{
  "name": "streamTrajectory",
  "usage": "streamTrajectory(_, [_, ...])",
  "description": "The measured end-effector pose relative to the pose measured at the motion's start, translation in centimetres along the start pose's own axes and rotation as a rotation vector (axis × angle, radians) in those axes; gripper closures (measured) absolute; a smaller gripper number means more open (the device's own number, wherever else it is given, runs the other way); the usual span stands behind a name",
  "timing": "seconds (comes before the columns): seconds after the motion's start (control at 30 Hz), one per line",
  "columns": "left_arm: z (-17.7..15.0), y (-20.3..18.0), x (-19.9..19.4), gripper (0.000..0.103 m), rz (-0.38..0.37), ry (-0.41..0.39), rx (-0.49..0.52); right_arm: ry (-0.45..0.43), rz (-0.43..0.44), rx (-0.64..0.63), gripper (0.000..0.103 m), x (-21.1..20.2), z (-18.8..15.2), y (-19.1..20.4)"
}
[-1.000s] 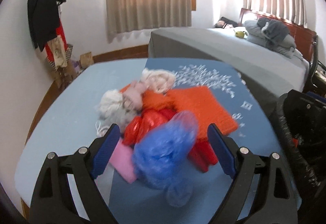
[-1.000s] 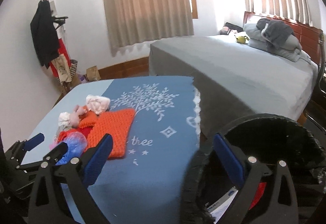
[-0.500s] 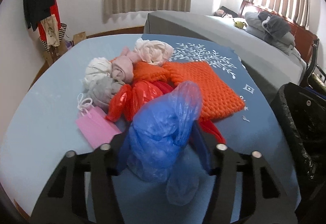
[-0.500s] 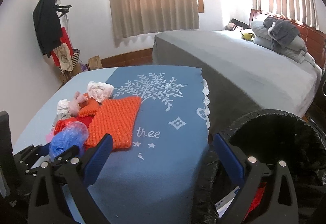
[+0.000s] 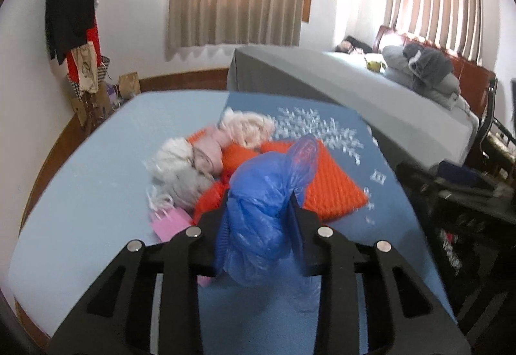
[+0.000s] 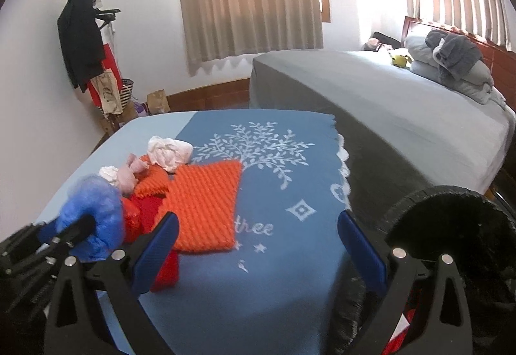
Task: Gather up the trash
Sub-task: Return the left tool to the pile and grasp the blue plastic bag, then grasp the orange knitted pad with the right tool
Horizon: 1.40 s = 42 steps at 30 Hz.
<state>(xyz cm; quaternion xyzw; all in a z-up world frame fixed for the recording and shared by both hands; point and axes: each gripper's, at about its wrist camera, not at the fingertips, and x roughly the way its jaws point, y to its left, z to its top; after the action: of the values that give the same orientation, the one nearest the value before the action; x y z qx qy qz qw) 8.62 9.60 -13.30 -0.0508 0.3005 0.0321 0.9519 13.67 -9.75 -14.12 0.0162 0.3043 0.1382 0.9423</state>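
Observation:
My left gripper is shut on a crumpled blue plastic bag and holds it above the blue table. From the right wrist view the same bag shows at the left in that gripper. Beyond it lies a pile: a red plastic bag, an orange knitted cloth, crumpled white and pink wads and a small pink paper bag. My right gripper is open and empty above the table's near right part, beside a black-lined trash bin.
The blue tablecloth has a white tree print. A grey bed with pillows stands behind the table. A coat rack with clothes stands at the left wall. The trash bin also shows at the right of the left wrist view.
My left gripper closed on the blue plastic bag and lifted it off the pile. The right gripper stayed open and shifted slightly.

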Motion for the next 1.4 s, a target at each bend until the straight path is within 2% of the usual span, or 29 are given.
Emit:
streamTrajectory(0.1, [0.9,0.5,0.2,0.072,0.024,-0.02,-0.002,0.007,0.008,-0.008,0.01,1.0,0.3,0.7])
streamTrajectory(0.27, [1.5,1.6,2.0,0.072,0.052,-0.011,-0.018,0.049,0.012,-0.014,0.018,3.9,0.2,1.7])
streamTrajectory(0.57, [1.8,1.9,3.7,0.072,0.058,-0.006,-0.013,0.197,0.033,-0.018,0.044,8.7,-1.5,2.3])
streamTrajectory(0.6, [1.7,1.9,3.7,0.072,0.056,-0.007,-0.013,0.198,0.039,-0.019,0.049,8.7,-1.5,2.4])
streamTrajectory(0.7, [1.8,1.9,3.8,0.072,0.051,-0.007,-0.018,0.206,0.102,-0.037,0.075,8.9,-1.5,3.1])
streamTrajectory(0.83, [1.9,2.0,3.7,0.072,0.051,-0.008,-0.019,0.199,0.122,-0.048,0.089,8.3,-1.3,3.2])
streamTrajectory(1.1, [2.6,1.5,2.5,0.072,0.039,-0.038,-0.008,0.109,0.145,-0.017,0.09,4.4,0.9,1.8])
streamTrajectory(1.4, [4.0,-1.5,0.1,0.072,0.0,-0.098,0.021,-0.003,0.119,0.0,0.09,-0.9,3.4,-0.3])
